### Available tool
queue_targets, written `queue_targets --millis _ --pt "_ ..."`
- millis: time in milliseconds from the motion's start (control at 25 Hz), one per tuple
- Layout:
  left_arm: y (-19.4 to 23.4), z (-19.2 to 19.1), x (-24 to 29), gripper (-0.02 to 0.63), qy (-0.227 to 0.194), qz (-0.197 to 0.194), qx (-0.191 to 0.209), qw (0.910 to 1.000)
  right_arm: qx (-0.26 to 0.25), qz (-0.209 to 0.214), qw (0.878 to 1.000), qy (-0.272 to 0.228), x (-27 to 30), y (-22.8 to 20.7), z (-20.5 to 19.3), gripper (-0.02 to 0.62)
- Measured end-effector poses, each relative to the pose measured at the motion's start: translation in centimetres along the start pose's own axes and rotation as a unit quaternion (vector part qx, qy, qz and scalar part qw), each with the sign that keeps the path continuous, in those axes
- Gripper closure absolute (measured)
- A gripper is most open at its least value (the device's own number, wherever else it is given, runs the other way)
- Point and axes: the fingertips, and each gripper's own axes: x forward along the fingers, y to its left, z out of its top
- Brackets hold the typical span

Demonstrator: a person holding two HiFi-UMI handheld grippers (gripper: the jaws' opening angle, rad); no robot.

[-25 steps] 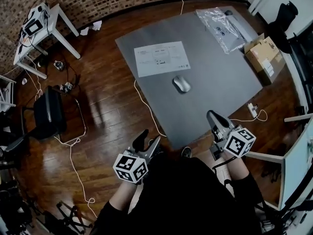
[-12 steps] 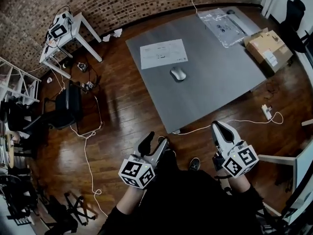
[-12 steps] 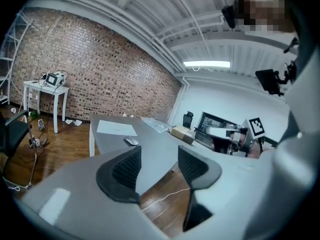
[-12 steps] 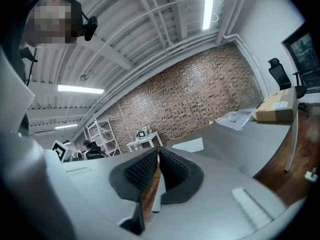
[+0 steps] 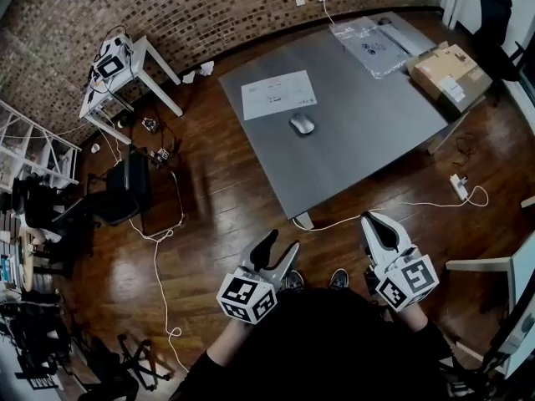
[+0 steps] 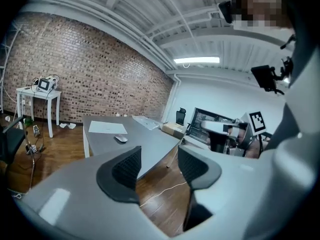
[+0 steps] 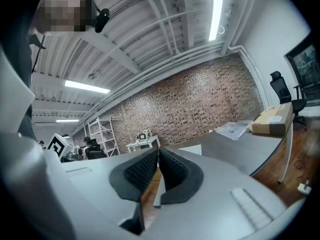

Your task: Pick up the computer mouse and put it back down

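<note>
Over a dark wooden floor (image 5: pixel 209 224), below a brick wall (image 5: pixel 209 15): a large grey table (image 5: pixel 368 132) stands at an angle, well ahead of the person. White side table (image 5: pixel 138 65) with small gear on top stands near the wall, left of the grey one. Cardboard box (image 5: pixel 451 72) rests at the grey table's far right corner, a clear plastic bag (image 5: pixel 368 44) lying on the tabletop beside it. Sheet of paper (image 5: pixel 278 94) lies flat toward the table's left edge. Both tools are held low and close to the person's body, over the floor and well short of the table. Left gripper (image 5: pixel 280 245): jaws stand apart, only floor and the table's near corner showing through the gap. Right gripper (image 5: pixel 372 217): jaws drawn together, pads all but meeting, gripping nothing. Computer mouse (image 5: pixel 302 124), silver-grey, sits on the tabletop just beside the paper's near edge, well apart from both grippers.
</note>
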Motion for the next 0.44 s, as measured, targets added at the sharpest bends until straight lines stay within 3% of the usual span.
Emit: queue_targets --millis 200,440 --pt "1.3 0.4 -1.0 0.39 -0.012 -0.005 0.001 0.9999 -0.035 -0.009 0.999 -0.002 1.0 2.0 1.0 0.591" --pt "4.5 -1.0 -3.0 0.39 -0.008 0.002 -0.032 0.9995 -0.048 -0.003 0.999 0.017 3.5 4.8 -0.2 0.594"
